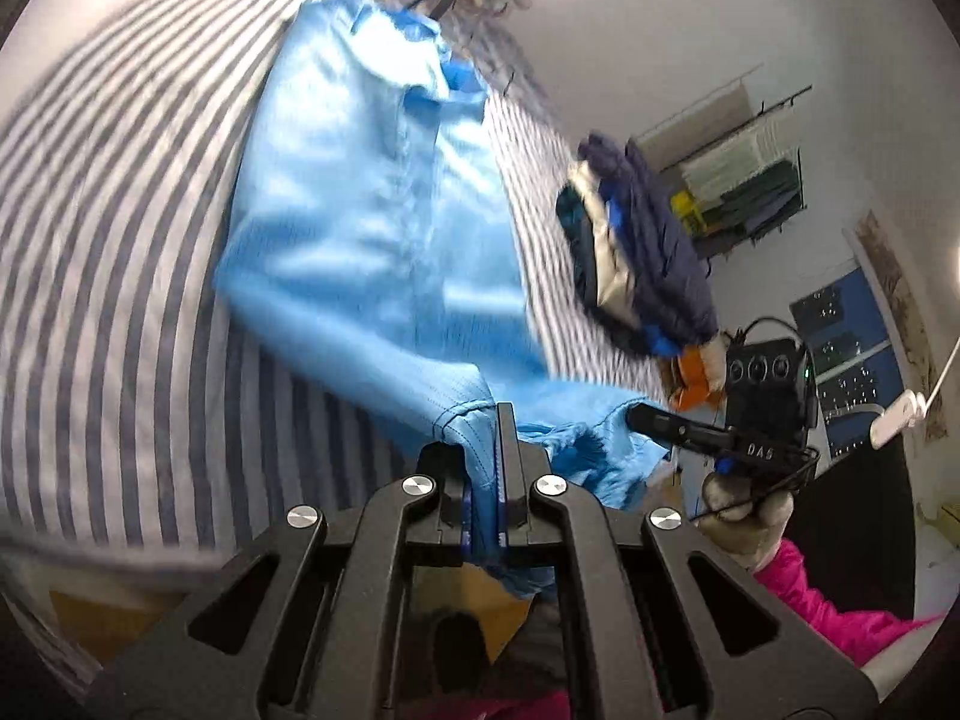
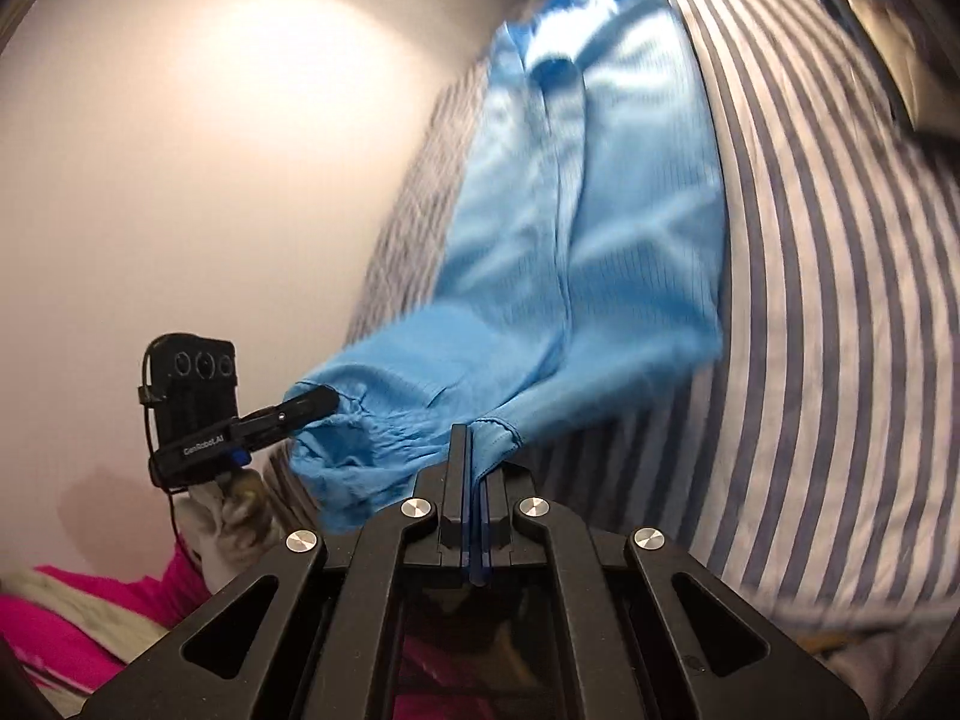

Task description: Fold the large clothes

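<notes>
Garment: a light blue garment (image 1: 372,228) is lying lengthwise across the striped sheet (image 1: 120,240), its collar end toward the far side and its near edge lifted clear of the surface by both tools.
Garment surface: the cloth is showing a centre seam running along its length; the upper body part is resting flat, while the near hem is bunching into folds between the two grip points.
Left gripper: the left gripper (image 1: 503,420) is clamping a near corner of the light blue garment, its jaws pressed together with blue cloth passing between the pads and hanging below them.
Right gripper: the right gripper (image 2: 465,438) is likewise pinching the garment edge, its jaws closed with a thin fold of blue cloth between them.
Cross view, left camera: the right tool is appearing at the right, its finger tips biting the hem, a gloved hand (image 1: 744,510) with a pink sleeve (image 1: 840,606) holding it.
Cross view, right camera: the left tool is appearing at the left, its tips gripping the far hem corner in front of a pale wall (image 2: 210,180).
Other items: a pile of dark clothes (image 1: 642,246) is sitting on the striped sheet, to the right of the garment and apart from it.
Image quality: both views are showing motion blur.
</notes>
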Motion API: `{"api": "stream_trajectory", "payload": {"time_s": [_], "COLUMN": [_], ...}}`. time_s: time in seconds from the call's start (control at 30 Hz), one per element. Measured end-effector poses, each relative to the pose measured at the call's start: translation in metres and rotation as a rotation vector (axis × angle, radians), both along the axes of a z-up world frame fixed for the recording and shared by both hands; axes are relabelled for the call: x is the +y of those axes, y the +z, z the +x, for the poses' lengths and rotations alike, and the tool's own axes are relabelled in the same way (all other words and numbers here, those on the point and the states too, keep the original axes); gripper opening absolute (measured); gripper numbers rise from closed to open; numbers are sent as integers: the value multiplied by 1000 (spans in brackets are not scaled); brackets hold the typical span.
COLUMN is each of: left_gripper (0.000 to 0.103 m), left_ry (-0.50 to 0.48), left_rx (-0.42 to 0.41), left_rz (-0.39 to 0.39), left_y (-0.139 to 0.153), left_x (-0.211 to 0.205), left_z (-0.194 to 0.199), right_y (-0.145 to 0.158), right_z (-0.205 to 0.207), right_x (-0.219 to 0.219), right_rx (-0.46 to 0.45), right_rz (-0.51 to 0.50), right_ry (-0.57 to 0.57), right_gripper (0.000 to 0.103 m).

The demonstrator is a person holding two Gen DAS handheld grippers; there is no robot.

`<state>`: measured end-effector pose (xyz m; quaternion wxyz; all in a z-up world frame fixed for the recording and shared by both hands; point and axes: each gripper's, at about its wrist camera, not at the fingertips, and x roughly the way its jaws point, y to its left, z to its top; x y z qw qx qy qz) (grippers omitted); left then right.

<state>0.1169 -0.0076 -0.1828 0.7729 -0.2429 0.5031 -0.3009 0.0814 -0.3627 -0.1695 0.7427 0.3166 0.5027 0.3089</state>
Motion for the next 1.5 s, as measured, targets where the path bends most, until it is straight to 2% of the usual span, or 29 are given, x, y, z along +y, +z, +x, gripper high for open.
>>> {"api": "stream_trajectory", "payload": {"time_s": [0.1, 0.2, 0.33, 0.53, 0.73, 0.9, 0.97, 1.03, 1.1, 1.13, 1.17, 1.2, 1.23, 1.27, 1.37, 1.47, 1.5], "left_gripper": [2, 2, 2, 3, 3, 3, 6, 14, 19, 21, 22, 24, 25, 25, 31, 41, 50], "left_ry": [19, 44, 95, 133, 173, 173, 175, 181, 188, 192, 194, 194, 197, 200, 212, 221, 225], "left_rx": [-31, -25, 28, 90, 122, 110, 115, 123, 138, 144, 151, 154, 156, 158, 157, 134, 122], "left_rz": [-1, 4, 14, 48, 83, 116, 126, 121, 104, 95, 83, 76, 72, 67, 36, 13, 13], "left_y": [12, 11, -6, -39, -67, -73, -75, -76, -76, -76, -76, -76, -75, -74, -66, -55, -51], "left_x": [-5, -5, -3, -4, -9, -14, -14, -14, -11, -9, -7, -6, -5, -4, 1, 5, 6], "left_z": [29, 60, 109, 158, 179, 185, 188, 190, 192, 193, 193, 193, 192, 192, 192, 192, 192], "right_y": [9, 13, 8, -16, -45, -59, -61, -61, -61, -61, -60, -60, -58, -56, -46, -28, -23], "right_z": [24, 59, 97, 156, 189, 196, 198, 197, 196, 196, 196, 196, 196, 195, 193, 183, 179], "right_x": [0, -4, -4, 2, 4, -2, -4, -8, -11, -13, -17, -21, -24, -27, -33, -31, -29], "right_rx": [-33, -52, -50, 11, 72, 107, 119, 131, 143, 148, 154, 156, 154, 148, 122, 39, 15], "right_rz": [-5, -29, -78, -159, -223, -211, -202, -196, -186, -175, -159, -140, -132, -136, -132, -167, -180], "right_ry": [-37, -72, -101, -127, -145, -155, -161, -167, -169, -174, -185, -197, -210, -227, -234, -201, -184], "right_gripper": [1, 1, 1, 1, 1, 1, 2, 3, 9, 18, 32, 41, 55, 60, 60, 60, 60]}}
